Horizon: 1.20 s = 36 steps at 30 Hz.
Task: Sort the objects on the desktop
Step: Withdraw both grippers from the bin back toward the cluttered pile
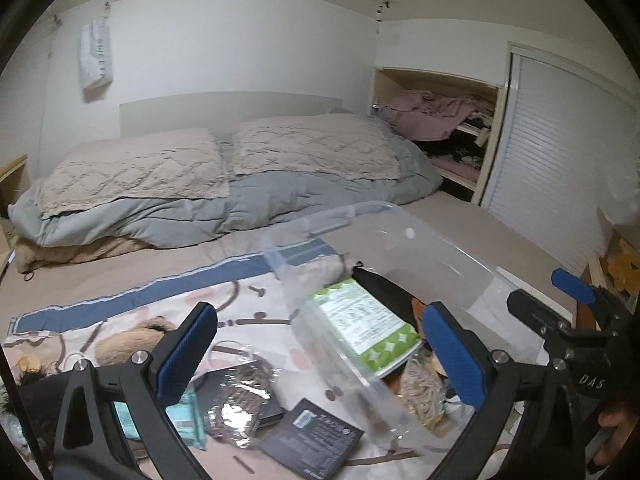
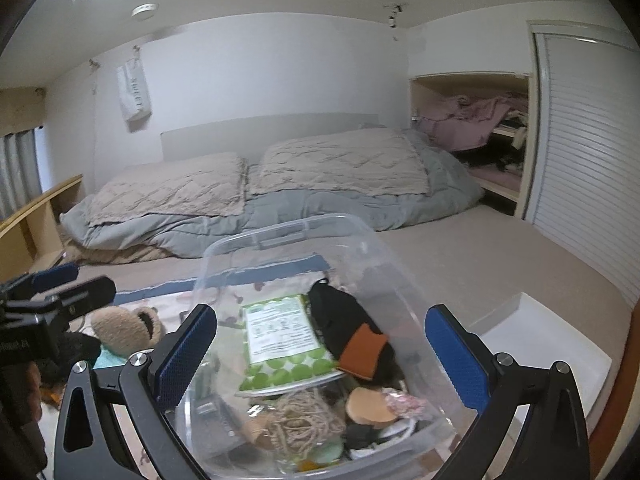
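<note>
Both claws, left claw (image 1: 320, 354) and right claw (image 2: 322, 356), are hanging spread; clear bin (image 2: 280, 236) is sitting part-filled, packets (image 1: 240, 404) waiting at 7 o'clock.

Both cameras sit low over the bed (image 1: 460, 220), looking toward the pillows (image 2: 332, 160) and wall. The right one is very near the clear box (image 2: 304, 236); the left one sees it from the side.

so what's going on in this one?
A person holds two grippers over a bed. Both are open and empty: the right gripper frames a clear plastic bin that already holds a green packet, twine and other bits. The left gripper hovers beside the bin above loose items, including a black booklet.
</note>
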Each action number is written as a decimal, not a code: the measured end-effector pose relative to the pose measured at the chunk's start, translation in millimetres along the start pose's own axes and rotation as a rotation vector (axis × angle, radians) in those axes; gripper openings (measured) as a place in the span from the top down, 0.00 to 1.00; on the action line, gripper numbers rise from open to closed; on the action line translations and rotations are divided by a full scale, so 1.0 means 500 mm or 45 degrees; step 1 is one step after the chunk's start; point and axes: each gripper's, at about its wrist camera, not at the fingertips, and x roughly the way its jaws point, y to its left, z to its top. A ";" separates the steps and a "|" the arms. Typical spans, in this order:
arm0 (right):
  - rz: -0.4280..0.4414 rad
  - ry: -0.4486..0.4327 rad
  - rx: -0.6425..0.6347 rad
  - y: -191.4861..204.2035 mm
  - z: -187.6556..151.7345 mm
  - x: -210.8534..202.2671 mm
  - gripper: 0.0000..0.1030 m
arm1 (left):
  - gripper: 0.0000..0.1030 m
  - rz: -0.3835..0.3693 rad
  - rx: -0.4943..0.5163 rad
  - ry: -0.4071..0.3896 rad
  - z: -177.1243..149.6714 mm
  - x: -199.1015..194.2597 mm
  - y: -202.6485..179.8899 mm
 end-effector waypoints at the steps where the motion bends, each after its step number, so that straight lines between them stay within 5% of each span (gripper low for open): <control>1: 0.009 0.000 -0.010 0.010 0.000 0.000 0.00 | 0.00 0.012 -0.003 -0.006 0.000 -0.006 0.008; 36: 0.437 0.010 -0.105 0.273 -0.004 -0.062 0.00 | 0.00 0.379 -0.058 -0.140 -0.074 -0.270 0.271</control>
